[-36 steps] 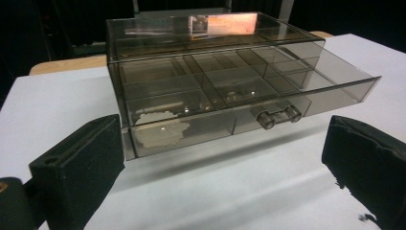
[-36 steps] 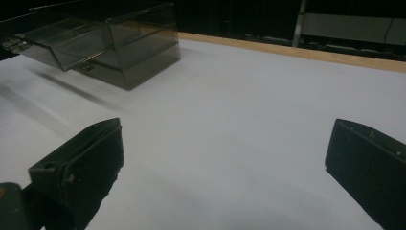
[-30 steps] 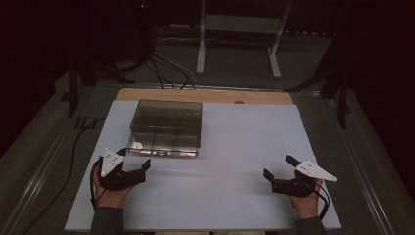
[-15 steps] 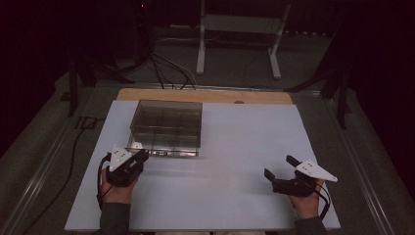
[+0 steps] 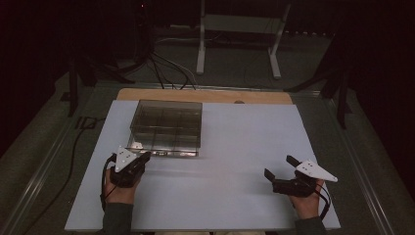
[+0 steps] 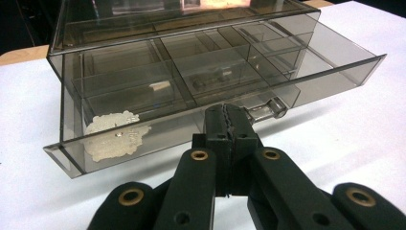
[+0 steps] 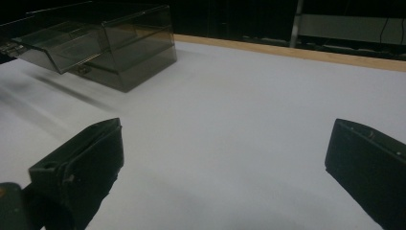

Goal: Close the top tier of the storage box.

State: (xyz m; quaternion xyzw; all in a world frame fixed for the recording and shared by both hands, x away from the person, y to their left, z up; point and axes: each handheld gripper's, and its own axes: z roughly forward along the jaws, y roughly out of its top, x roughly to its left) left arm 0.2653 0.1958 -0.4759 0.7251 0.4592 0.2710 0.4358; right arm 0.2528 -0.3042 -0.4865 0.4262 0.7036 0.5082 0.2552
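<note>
A smoke-tinted clear plastic box (image 6: 182, 62) with inner compartments was seen standing toward the far left of the white worktop (image 5: 244, 147). Its shallow drawer (image 6: 215, 103) was found drawn partly out. The left tool (image 6: 229, 125) was closed on the drawer's small clear handle (image 6: 265, 109), so a pull appeared to be under way, with the drawer not yet fully out. The right tool (image 7: 220, 158) was held wide open and empty, well apart from the box.
</note>
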